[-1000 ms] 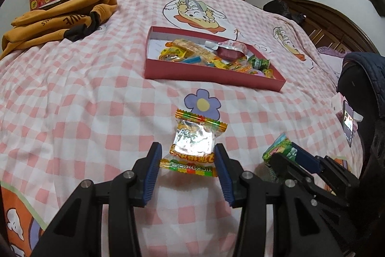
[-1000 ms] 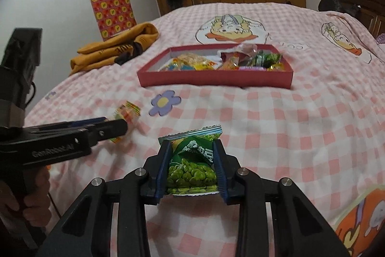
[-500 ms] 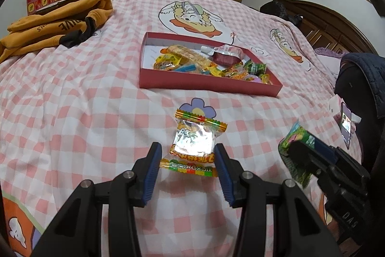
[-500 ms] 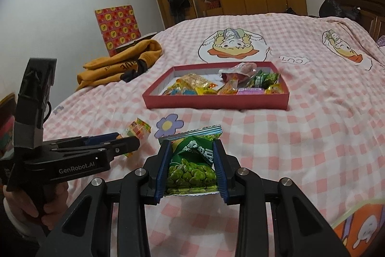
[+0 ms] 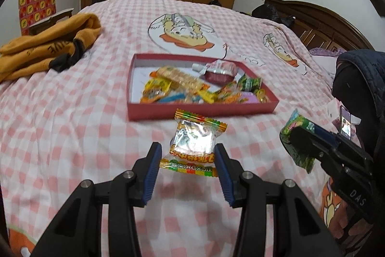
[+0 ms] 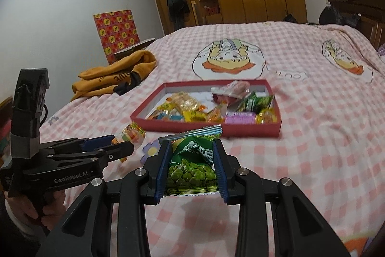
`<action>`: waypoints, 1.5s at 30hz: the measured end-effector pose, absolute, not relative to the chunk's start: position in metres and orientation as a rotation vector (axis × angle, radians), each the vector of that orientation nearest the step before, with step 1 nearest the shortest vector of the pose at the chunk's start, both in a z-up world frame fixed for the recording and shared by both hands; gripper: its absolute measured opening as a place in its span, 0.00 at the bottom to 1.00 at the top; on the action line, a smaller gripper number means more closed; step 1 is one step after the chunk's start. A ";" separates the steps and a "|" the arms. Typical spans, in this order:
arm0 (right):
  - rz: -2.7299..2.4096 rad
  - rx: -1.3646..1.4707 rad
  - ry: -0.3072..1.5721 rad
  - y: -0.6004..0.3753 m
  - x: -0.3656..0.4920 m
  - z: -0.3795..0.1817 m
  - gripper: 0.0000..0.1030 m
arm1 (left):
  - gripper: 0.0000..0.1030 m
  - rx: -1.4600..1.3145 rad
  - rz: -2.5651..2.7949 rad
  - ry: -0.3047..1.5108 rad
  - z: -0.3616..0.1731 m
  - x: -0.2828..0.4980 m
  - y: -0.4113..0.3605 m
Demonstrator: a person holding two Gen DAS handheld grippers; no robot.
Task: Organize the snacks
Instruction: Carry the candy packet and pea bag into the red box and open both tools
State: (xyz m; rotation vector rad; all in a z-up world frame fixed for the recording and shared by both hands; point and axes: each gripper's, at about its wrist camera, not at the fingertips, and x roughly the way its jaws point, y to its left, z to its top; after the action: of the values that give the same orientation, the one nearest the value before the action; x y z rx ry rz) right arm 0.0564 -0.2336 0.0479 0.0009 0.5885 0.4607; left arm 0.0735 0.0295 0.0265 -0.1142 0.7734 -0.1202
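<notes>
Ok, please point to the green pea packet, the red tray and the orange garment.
green pea packet (image 6: 192, 166), right wrist view, on the printed peas.
red tray (image 5: 199, 112), left wrist view, on its near wall.
orange garment (image 5: 45, 47), left wrist view, on the folded top.

**Two packets held short of the red tray**

A silver-centred candy packet (image 5: 192, 143) with rainbow-striped ends sits pinched between the left tongs (image 5: 187, 166), above the pink checked bed. A green pea packet (image 6: 192, 163) stands clamped in the right tongs (image 6: 190, 166). Beyond both, the shallow red tray (image 5: 199, 111) lies on the bed, holding assorted bright wrapped snacks.
</notes>
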 end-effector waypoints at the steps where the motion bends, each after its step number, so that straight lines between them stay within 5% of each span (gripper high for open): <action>1: 0.461 -0.003 0.579 -0.234 0.062 0.051 0.34 | 0.46 -0.112 -0.122 0.767 0.028 0.077 0.029; 22: 0.450 0.030 0.536 -0.242 0.181 0.031 0.34 | 0.46 -0.153 -0.131 0.685 0.031 0.175 0.037; 45: 0.394 -0.053 0.585 -0.222 0.195 0.010 0.35 | 0.46 -0.115 -0.124 0.683 0.004 0.191 0.029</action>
State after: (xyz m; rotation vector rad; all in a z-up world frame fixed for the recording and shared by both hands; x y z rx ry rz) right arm 0.1952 -0.2218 0.0104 -0.0526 0.5849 0.3944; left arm 0.1907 0.0290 0.0037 -0.1152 0.6826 -0.1236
